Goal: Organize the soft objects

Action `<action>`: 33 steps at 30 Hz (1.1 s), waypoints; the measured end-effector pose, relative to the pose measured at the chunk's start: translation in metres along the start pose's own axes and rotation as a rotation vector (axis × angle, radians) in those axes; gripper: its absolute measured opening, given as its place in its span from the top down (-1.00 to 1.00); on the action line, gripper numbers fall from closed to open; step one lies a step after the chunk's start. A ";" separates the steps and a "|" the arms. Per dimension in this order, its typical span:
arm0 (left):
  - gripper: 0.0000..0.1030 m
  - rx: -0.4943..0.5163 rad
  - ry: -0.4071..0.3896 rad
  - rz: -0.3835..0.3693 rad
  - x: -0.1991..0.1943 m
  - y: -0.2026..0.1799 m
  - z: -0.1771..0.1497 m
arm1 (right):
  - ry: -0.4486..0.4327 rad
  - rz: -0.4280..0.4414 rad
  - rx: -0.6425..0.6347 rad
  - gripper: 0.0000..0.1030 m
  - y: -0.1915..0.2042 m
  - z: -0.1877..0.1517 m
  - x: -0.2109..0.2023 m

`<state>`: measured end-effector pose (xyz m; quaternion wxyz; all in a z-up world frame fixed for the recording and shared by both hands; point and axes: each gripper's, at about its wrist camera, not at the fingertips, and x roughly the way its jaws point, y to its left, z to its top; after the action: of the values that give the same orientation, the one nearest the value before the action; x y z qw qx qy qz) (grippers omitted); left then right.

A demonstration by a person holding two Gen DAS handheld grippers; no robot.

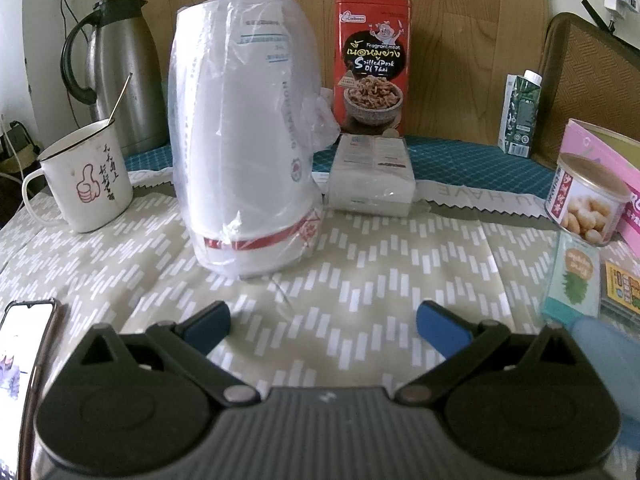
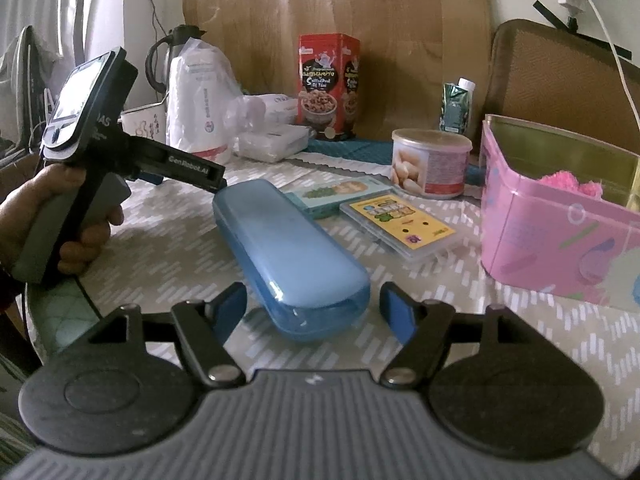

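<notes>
A pink tin box stands open ahead and to the right of the right gripper, a pink fluffy item lying inside against its gold-coloured wall. The right gripper's blue-padded jaws are spread apart, with the near end of a closed blue plastic case lying on the patterned tablecloth between them and no pad pressing on it. Just beyond the case lie a teal card pack and a yellow-labelled flat case; behind these sits a lidded can printed with nuts, then a red snack tin and a small green carton.

The left gripper, held in a person's hand off to the right gripper's left, has its jaws wide apart over bare cloth, grasping nothing. Straight ahead of it rises a stack of white paper cups in a clear plastic bag, with a wrapped tissue pack beyond to the right. Ahead to its left stand an enamel mug holding a metal utensil and a steel thermos jug. A lit phone lies close at its left side.
</notes>
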<state>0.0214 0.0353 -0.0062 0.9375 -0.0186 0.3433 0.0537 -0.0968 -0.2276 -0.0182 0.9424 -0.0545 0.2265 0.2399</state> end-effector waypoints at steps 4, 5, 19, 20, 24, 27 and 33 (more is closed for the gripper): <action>-0.99 -0.001 0.000 -0.001 0.000 0.000 0.000 | 0.000 -0.001 0.000 -0.48 0.000 0.000 0.000; -0.99 -0.001 0.000 -0.001 0.000 0.000 0.000 | 0.000 0.000 0.000 -0.48 0.000 0.000 0.000; -0.99 -0.072 0.068 -0.223 -0.017 0.010 0.012 | 0.023 -0.038 -0.006 -0.48 0.002 0.000 0.002; -0.99 -0.086 0.056 -0.283 -0.024 0.013 0.014 | 0.025 -0.038 -0.008 -0.48 0.001 0.000 0.002; -0.99 -0.062 0.043 -0.497 -0.038 0.010 0.015 | 0.031 -0.036 -0.010 -0.48 0.001 0.001 0.004; -0.99 -0.035 0.083 -0.593 -0.036 -0.003 0.011 | 0.039 -0.030 -0.008 -0.48 0.000 0.002 0.004; -0.63 0.050 0.159 -0.686 -0.033 -0.038 -0.006 | 0.033 -0.001 -0.021 -0.22 0.001 0.001 0.002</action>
<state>-0.0027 -0.0058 0.0107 0.8714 -0.1140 0.3904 -0.2742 -0.0951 -0.2252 -0.0180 0.9381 -0.0682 0.2393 0.2410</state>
